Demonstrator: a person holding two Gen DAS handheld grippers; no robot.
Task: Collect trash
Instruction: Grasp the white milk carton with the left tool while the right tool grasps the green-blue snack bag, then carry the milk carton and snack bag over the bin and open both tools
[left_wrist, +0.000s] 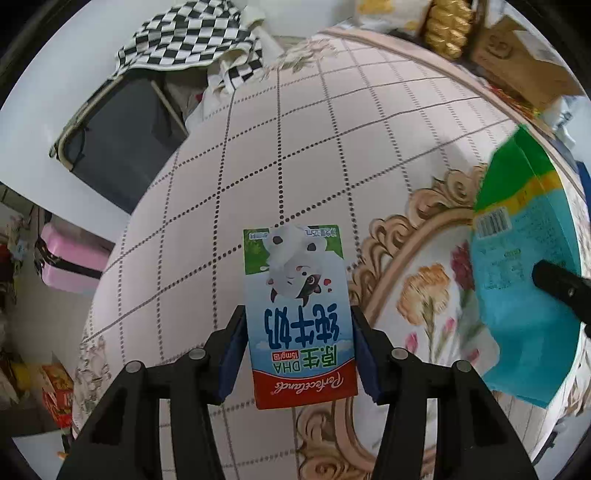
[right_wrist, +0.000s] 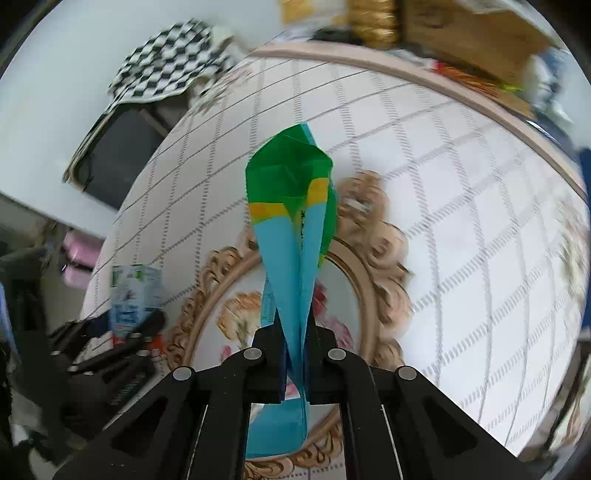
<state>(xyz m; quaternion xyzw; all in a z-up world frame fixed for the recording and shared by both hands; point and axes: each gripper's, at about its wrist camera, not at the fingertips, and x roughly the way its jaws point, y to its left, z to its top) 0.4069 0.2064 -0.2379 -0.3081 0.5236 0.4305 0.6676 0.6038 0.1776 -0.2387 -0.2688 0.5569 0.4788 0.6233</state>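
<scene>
My left gripper (left_wrist: 297, 325) is shut on a small milk carton (left_wrist: 295, 306), white, blue and red with a cartoon cow, held above the round table (left_wrist: 295, 129). My right gripper (right_wrist: 291, 328) is shut on a flattened blue, yellow and green wrapper (right_wrist: 291, 206), pinched edge-on above the table's flower medallion. The wrapper also shows in the left wrist view (left_wrist: 517, 266) at the right, with a right fingertip (left_wrist: 557, 284) on it. The carton (right_wrist: 135, 295) and left gripper (right_wrist: 129, 339) show at the left of the right wrist view.
The table has a pink checked cloth with an ornate flower medallion (left_wrist: 424, 295). A chair with a checkered cloth (left_wrist: 192, 40) stands at the far left. Cardboard boxes (left_wrist: 517, 62) sit behind the table. A pink case (left_wrist: 70, 266) and red packets (left_wrist: 55, 391) lie on the floor at left.
</scene>
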